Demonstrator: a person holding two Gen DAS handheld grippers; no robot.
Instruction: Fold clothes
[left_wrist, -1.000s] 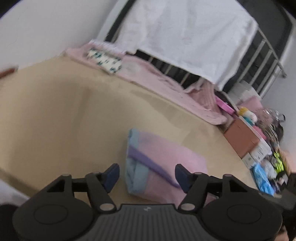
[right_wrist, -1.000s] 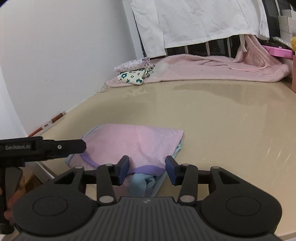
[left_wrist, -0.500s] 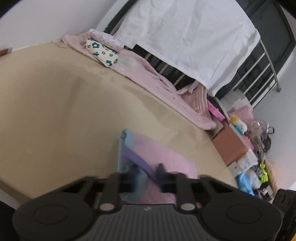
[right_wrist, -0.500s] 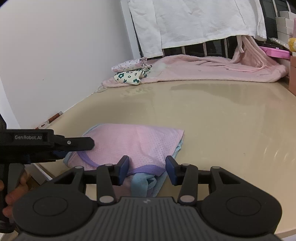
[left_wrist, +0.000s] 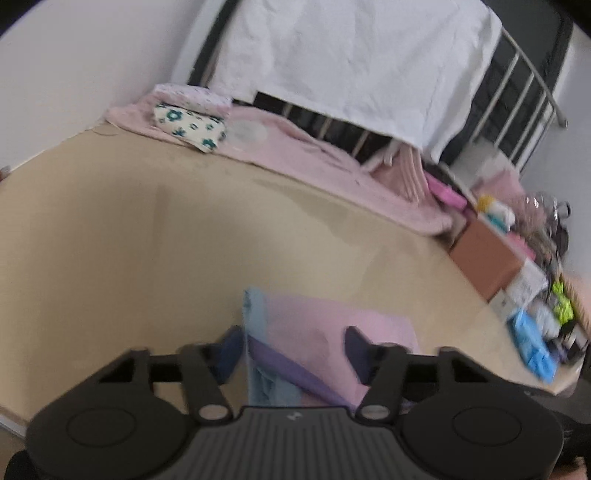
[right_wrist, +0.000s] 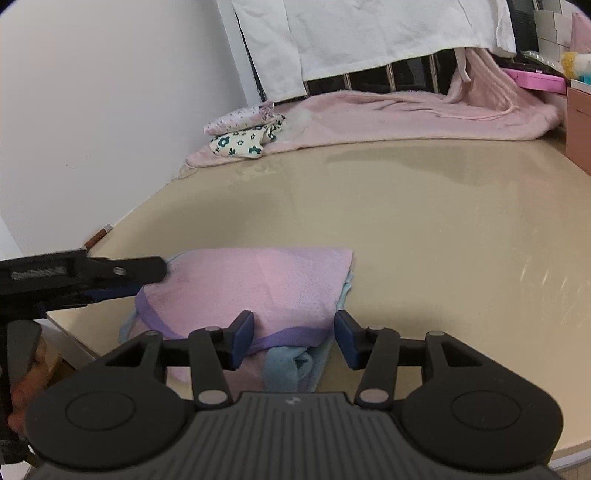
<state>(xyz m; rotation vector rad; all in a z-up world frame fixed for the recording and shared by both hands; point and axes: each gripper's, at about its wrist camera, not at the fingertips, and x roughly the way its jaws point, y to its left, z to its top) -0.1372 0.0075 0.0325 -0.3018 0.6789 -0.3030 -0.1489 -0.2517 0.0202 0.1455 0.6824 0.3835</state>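
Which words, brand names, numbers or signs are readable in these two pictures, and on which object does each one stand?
Nothing can be read with certainty.
Side of the left tongs, right wrist view: one pale line of print on the black bar, too blurred to read.
Body of the right tongs: a small pale logo mark near its top edge, no letters.
Boxes at the table's far end, left wrist view: any print is too small and blurred.

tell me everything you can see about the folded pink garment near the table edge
The pink garment lies folded flat on the beige table, near its front edge. It looks like a soft knit with fine dots, trimmed with a purple band; light blue layers peek out underneath. The right gripper straddles its near hem and the left gripper its side; both are opening, and neither grips it.
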